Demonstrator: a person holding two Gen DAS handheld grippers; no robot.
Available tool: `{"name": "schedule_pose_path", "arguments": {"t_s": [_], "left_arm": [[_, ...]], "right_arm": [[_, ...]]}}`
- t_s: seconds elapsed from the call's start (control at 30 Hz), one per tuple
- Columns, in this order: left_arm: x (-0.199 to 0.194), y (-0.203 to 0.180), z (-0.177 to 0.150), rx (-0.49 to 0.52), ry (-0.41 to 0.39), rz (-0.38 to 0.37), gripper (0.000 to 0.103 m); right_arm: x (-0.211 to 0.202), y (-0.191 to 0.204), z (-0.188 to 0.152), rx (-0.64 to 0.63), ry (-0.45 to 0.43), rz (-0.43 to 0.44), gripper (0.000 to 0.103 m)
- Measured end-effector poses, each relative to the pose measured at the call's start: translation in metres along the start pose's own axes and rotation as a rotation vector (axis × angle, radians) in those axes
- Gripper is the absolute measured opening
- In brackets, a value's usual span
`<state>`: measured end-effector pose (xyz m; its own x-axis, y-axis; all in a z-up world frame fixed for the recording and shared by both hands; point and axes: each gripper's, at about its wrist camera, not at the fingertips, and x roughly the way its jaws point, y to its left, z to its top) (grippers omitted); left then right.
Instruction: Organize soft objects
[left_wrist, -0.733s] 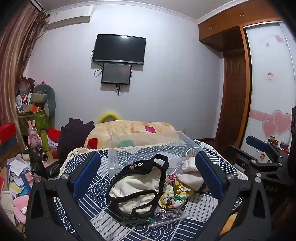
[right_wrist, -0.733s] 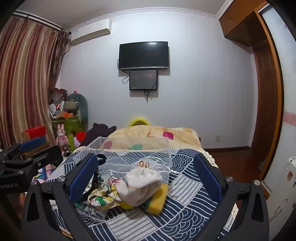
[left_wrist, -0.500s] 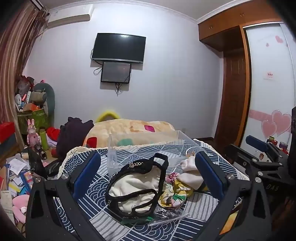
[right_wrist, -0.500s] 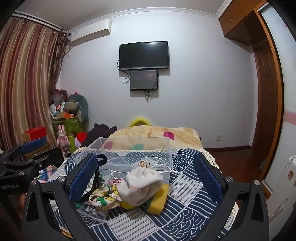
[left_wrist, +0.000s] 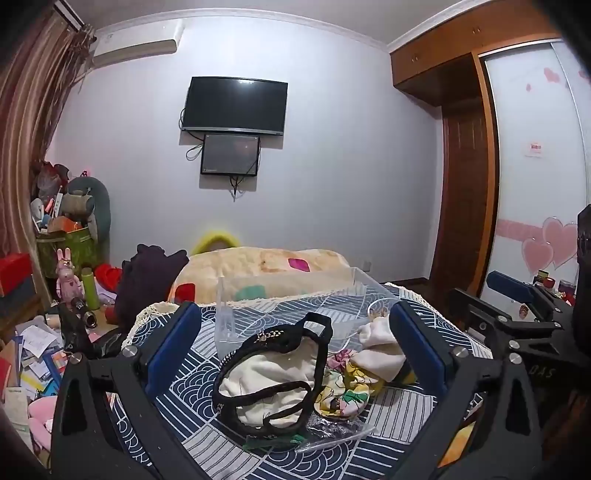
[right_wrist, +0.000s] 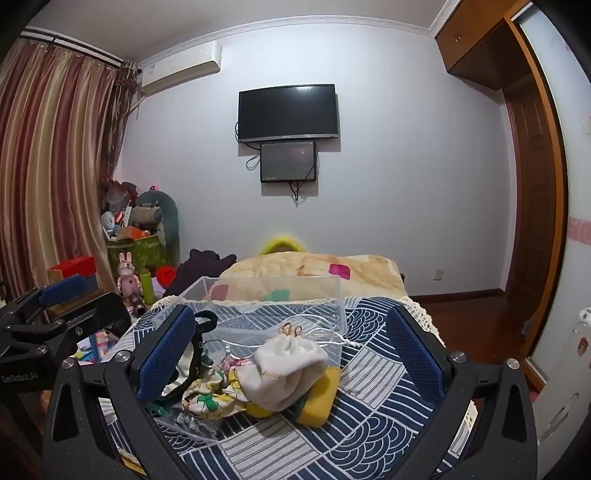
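Observation:
A pile of soft things lies on the blue patterned bedspread (left_wrist: 388, 413). A cream bag with black trim (left_wrist: 273, 380) lies in front of my left gripper (left_wrist: 295, 350), which is open and empty above it. A white drawstring pouch (right_wrist: 288, 369) rests on a yellow sponge (right_wrist: 321, 398) beside a floral cloth (right_wrist: 210, 398), between the fingers of my right gripper (right_wrist: 291, 350), also open and empty. The pouch (left_wrist: 380, 350) and the floral cloth (left_wrist: 343, 391) also show in the left wrist view. A clear plastic box (right_wrist: 273, 314) stands just behind the pile and also shows in the left wrist view (left_wrist: 295, 299).
A crumpled clear plastic bag (right_wrist: 188, 424) lies at the pile's near edge. A beige quilt (left_wrist: 258, 269) and a dark garment (left_wrist: 147, 280) lie behind the box. Cluttered toys and papers (left_wrist: 37, 350) fill the floor at left. A wardrobe (left_wrist: 535, 184) stands at right.
Both grippers have shifted only slightly; the view has barely drifted. The objects on the bed have not moved.

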<state>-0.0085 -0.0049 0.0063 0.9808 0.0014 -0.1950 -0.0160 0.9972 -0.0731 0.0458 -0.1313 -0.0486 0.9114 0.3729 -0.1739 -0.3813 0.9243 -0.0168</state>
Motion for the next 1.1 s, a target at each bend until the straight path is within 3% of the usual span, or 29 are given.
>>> {"name": "schedule_pose_path", "arguments": {"t_s": [1.1], "left_arm": [[-0.0065, 0.0026, 0.0029, 0.001, -0.014, 0.000, 0.103]], "right_arm": [[-0.0044, 0.0011, 0.0038, 0.007, -0.006, 0.008, 0.103]]}}
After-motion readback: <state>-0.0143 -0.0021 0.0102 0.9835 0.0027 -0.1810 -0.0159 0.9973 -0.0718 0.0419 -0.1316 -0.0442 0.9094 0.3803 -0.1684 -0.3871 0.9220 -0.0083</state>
